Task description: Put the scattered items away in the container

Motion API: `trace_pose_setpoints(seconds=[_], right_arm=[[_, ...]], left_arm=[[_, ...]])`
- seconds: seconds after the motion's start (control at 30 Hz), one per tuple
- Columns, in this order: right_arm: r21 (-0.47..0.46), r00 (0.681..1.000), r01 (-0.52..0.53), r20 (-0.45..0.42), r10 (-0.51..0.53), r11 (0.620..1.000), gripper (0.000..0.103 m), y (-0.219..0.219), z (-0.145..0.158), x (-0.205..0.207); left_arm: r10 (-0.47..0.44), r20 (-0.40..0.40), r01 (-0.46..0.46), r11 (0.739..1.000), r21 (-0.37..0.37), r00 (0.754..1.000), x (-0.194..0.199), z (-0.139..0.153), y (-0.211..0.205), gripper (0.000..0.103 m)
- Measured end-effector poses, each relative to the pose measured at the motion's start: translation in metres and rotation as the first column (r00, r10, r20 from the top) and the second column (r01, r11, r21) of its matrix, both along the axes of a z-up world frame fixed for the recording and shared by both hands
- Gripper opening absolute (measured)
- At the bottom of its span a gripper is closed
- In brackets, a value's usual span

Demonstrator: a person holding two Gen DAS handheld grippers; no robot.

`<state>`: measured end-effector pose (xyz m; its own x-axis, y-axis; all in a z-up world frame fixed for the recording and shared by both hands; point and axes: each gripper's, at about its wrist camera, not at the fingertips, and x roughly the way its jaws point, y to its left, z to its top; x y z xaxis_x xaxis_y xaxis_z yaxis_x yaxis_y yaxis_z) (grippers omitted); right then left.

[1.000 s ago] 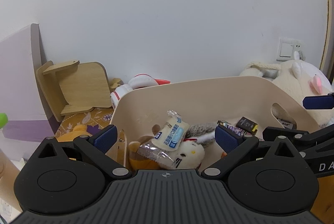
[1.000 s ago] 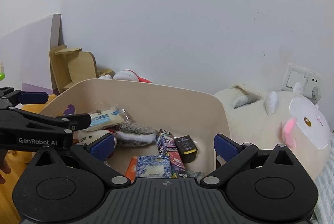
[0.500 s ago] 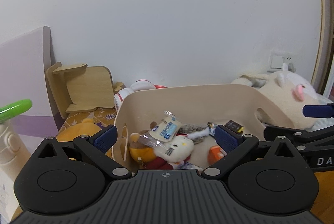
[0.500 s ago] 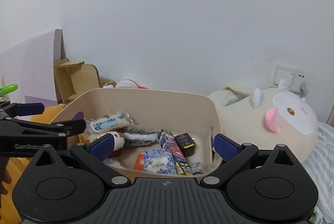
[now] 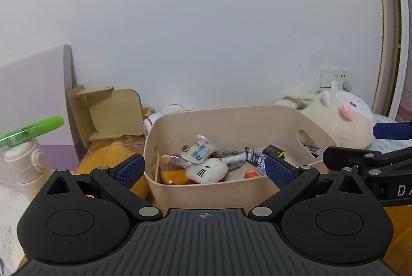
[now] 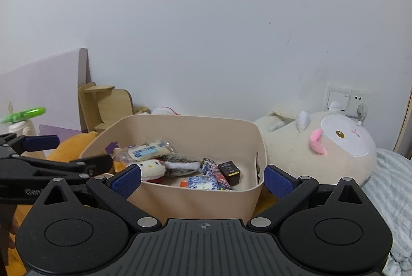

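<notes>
A beige bin stands ahead of both grippers. Inside it lie a snack packet, a white cat plush, a grey furry toy, a black box and small printed boxes. My left gripper is open and empty, just short of the bin's near wall. Open and empty too, my right gripper sits before the bin. Each gripper shows in the other's view: the right gripper at the right edge, the left gripper at the left.
A big white plush leans against the bin's right side, on striped bedding. An orange plush, a wooden stand and a bottle with a green lid are on the left. Headphones lie behind the bin.
Both grippers have drawn back from over the bin, so its front wall now shows and it looks smaller. Both stay open and empty; the bin's contents have not moved.
</notes>
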<state>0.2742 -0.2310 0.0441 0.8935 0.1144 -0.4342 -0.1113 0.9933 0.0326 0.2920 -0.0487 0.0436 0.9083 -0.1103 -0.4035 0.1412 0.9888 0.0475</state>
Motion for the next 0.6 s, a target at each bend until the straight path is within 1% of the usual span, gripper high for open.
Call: trace_pose_setpoints(seconds=[0.17, 0.37, 0.47, 0.6], right_arm=[[-0.021, 0.999, 0.013, 0.037, -0.012, 1.000, 0.103, 0.004, 0.006, -0.025], [0.000, 0.999, 0.008, 0.054, -0.008, 1.000, 0.103, 0.005, 0.009, -0.054], [0.001, 0.998, 0.013, 0.063, -0.013, 1.000, 0.103, 0.007, 0.008, -0.068], [0.002, 0.998, 0.004, 0.061, -0.005, 1.000, 0.103, 0.010, 0.006, -0.084]], left_arm=[[-0.004, 0.025, 0.004, 1.000, -0.007, 1.000, -0.026, 0.005, 0.003, 0.102], [0.001, 0.056, -0.001, 1.000, -0.002, 0.998, -0.058, 0.006, 0.013, 0.102], [0.014, 0.060, -0.014, 1.000, 0.001, 0.998, -0.073, 0.006, 0.019, 0.102], [0.046, 0.079, -0.048, 0.999, 0.024, 0.996, -0.091, 0.005, 0.024, 0.102]])
